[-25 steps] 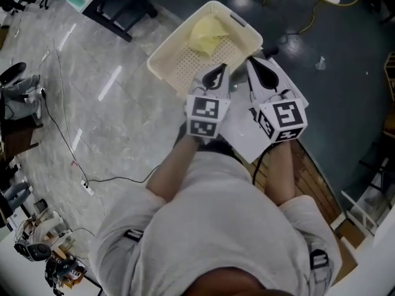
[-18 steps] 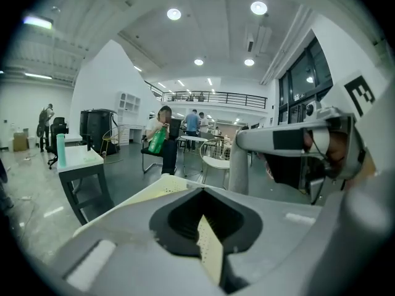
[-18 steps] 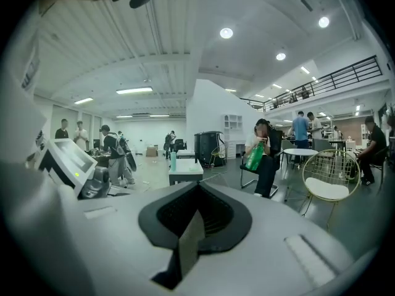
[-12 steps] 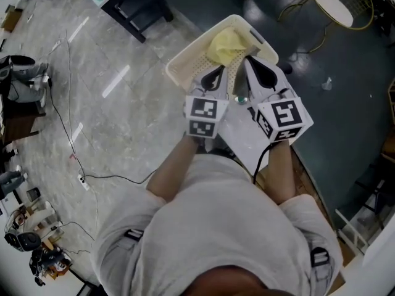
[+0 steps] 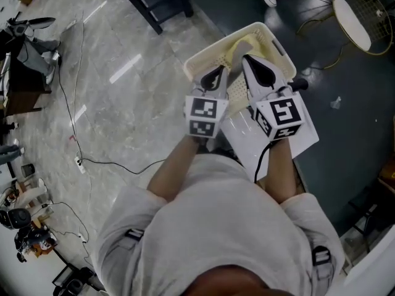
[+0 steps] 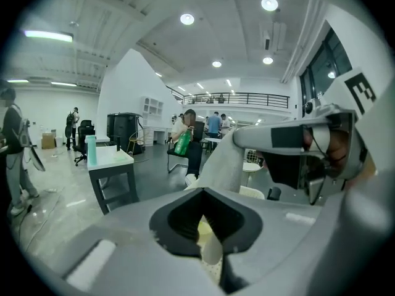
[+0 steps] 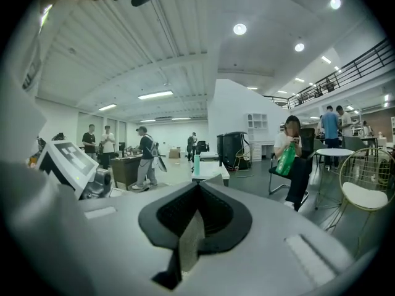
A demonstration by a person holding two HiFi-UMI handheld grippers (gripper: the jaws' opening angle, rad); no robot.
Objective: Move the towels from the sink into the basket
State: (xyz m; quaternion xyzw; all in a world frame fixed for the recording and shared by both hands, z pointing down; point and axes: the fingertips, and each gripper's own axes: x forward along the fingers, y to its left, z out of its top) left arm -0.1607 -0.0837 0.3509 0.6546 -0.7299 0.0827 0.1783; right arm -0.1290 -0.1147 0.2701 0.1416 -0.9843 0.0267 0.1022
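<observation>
Two hand-held grippers, one basket and one towel are on count. The left gripper [image 5: 217, 73] and the right gripper [image 5: 248, 60] are each white with black-lined jaws and a marker cube. The person holds them side by side in front of the body, tips over the cream perforated plastic basket [image 5: 213, 49].

Left gripper: jaws drawn together, nothing grasped. The slit between them shows only the basket's holed wall and a patch of yellow beyond.

Right gripper: jaws likewise clenched together. A thin pale strip shows in the slit, and I cannot identify it.

The one crumpled yellow towel [image 5: 237, 45] lies inside the basket. From above, the right gripper's tip covers part of it. The basket sits low, at the line where the pale glossy floor meets the dark floor.

One flat white panel [image 5: 290, 143] with square corners lies beneath the right gripper, between the person and the basket. What it is cannot be told.

Surroundings:
- One small table with dark legs [image 5: 163, 2] stands on the pale floor beyond the basket.
- One round gold-wire chair with a white seat pad [image 5: 353, 18] stands on the dark floor, well apart to the right.
- One black cable [image 5: 111, 163] trails across the pale floor on the left.

Further off, the gripper views show one seated person holding a green bottle [image 7: 289, 156]. They also show one standing person in dark clothes [image 7: 146, 158], with two more behind.
</observation>
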